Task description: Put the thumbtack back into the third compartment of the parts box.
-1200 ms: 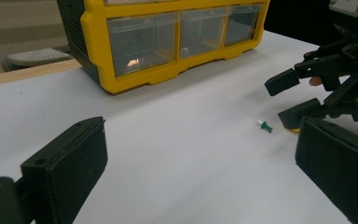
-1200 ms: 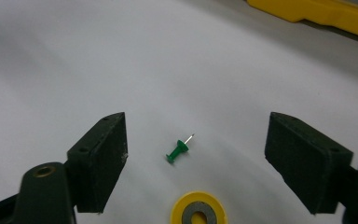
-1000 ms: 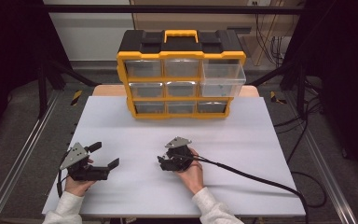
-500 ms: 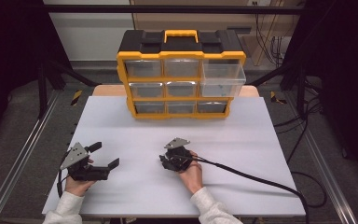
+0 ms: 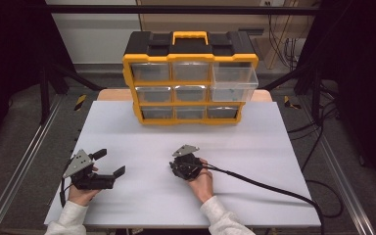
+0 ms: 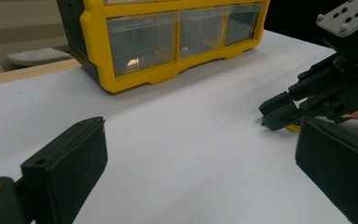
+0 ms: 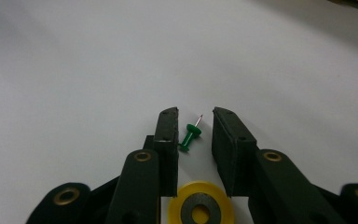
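Grasp stage, left to right: the left gripper (image 5: pixel 108 163) rested on the white table (image 5: pixel 274 147) with jaws spread and empty. The right gripper (image 7: pixel 195 122) had just been closing around the green pushpin (image 7: pixel 189 136), pads not yet touching it. Pinching and lifting remained; the yellow ring (image 7: pixel 200 205) lay just behind the pin.

A green pushpin (image 7: pixel 189 136) with a silvery needle lies on the plain white table (image 5: pixel 127 122) beside a yellow ring (image 7: pixel 200 205) with a grey centre. At the table's far edge, the organizer (image 5: pixel 190 78) is yellow and black, with clear drawers.
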Motion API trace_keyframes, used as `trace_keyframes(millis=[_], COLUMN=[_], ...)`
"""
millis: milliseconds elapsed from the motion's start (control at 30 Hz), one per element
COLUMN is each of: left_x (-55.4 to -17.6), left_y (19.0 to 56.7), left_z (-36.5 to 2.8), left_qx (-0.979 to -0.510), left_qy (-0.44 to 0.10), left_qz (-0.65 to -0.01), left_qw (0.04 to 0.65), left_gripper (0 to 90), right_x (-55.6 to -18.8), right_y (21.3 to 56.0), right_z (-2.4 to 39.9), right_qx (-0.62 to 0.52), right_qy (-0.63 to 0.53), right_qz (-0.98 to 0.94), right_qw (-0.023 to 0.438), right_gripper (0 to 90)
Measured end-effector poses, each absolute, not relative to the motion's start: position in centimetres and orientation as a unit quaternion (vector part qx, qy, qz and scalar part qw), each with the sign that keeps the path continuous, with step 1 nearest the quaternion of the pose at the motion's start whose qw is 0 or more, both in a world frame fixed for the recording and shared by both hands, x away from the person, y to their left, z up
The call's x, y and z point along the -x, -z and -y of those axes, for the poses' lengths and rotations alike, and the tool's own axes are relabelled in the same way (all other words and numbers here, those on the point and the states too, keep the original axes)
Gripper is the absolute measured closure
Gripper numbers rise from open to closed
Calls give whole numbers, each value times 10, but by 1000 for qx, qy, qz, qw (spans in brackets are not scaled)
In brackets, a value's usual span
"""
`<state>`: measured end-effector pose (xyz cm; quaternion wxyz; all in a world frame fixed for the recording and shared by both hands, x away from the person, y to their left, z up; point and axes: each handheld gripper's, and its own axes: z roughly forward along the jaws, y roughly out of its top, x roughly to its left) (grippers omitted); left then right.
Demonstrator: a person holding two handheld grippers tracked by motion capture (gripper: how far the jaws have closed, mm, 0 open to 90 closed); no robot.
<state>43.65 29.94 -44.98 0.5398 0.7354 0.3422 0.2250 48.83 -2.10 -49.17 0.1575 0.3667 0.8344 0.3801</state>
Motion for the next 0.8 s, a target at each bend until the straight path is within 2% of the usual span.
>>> trace_keyframes(millis=[467,800], left_x=[-436,-436], left_y=[450,450], left_z=[-299,-299], left_qx=[-735,-735], left_qy=[-225,-225], left_qz=[-342,-342], left_qw=[540,540], left_gripper=[20,20], right_x=[-492,-494], right_y=[493,491], right_z=[22,23], right_qx=[-369,-375], right_qy=[-380,-379], right_qz=[-834,-834], right_qw=[157,143], right_gripper=[836,855])
